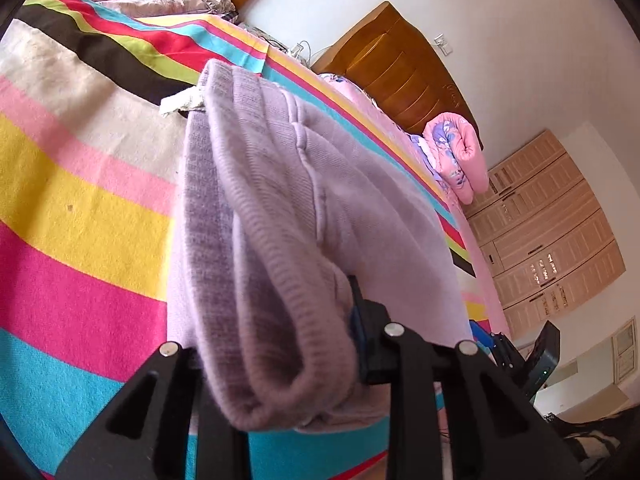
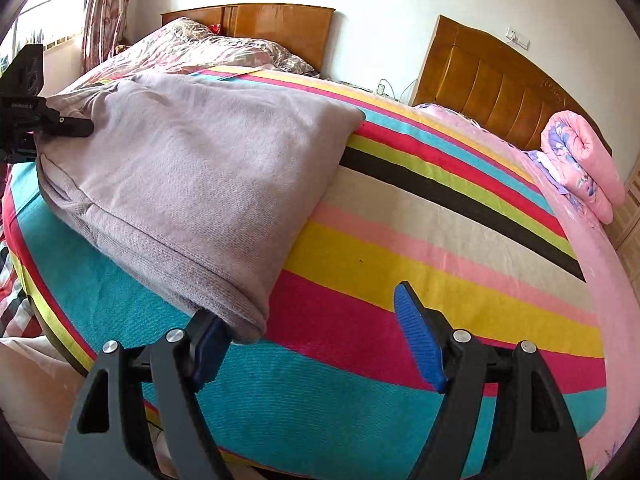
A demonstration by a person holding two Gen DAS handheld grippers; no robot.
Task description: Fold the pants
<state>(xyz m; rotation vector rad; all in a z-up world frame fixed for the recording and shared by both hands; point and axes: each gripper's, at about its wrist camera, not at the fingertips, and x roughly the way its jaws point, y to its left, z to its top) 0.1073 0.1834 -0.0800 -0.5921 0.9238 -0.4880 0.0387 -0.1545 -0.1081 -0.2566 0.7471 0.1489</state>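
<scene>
Pants (image 2: pixel 192 184): lilac knit, folded into a thick pad, lying on the striped sheet (image 2: pixel 420 248) of the bed, toward its left side in the right wrist view.

Left gripper (image 1: pixel 280 344): fingers closed on a folded edge of the pants; cloth bulges between and over them, hiding the left finger, so the pad contact there is probably firm but not fully visible.

Right gripper (image 2: pixel 316 340): fingers wide apart, nothing between them. Left finger (image 2: pixel 208 344) touches the near corner of the pants; right finger (image 2: pixel 420 340) stands clear over the sheet.

Pink rolled quilt (image 2: pixel 584 160): far right, well apart.
</scene>
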